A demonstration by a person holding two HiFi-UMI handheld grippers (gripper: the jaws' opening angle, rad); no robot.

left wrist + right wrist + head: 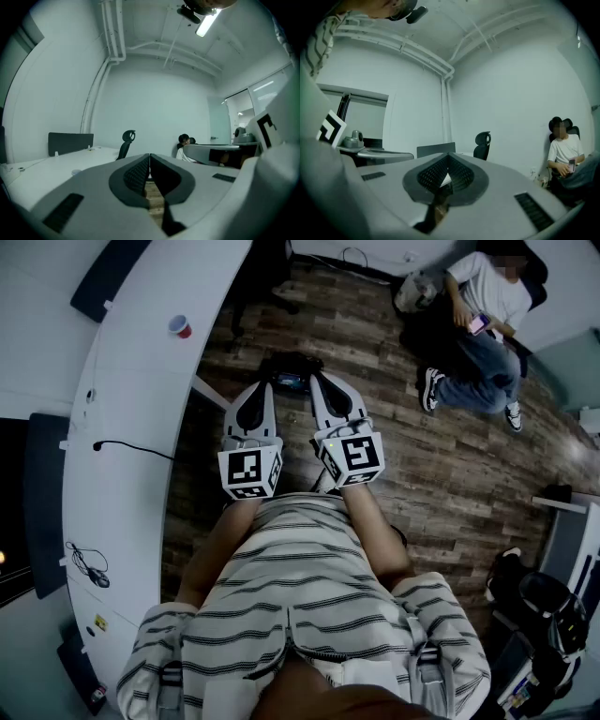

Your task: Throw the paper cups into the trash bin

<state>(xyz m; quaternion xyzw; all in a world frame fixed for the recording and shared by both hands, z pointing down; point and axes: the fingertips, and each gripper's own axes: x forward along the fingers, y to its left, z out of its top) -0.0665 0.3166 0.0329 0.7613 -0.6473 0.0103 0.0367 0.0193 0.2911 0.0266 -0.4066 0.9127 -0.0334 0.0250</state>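
A red paper cup (180, 326) stands near the curved white desk's (131, 399) edge, ahead and left of the left gripper (265, 383). The left gripper and the right gripper (320, 380) are both clenched empty, side by side over open wooden floor (403, 465).

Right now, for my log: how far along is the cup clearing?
Done: nothing visible; a red cup stands on the white table. In hand: nothing; left hand-held gripper and right hand-held gripper are shut, empty. Left: pick up the cup and bin it; no bin in view.
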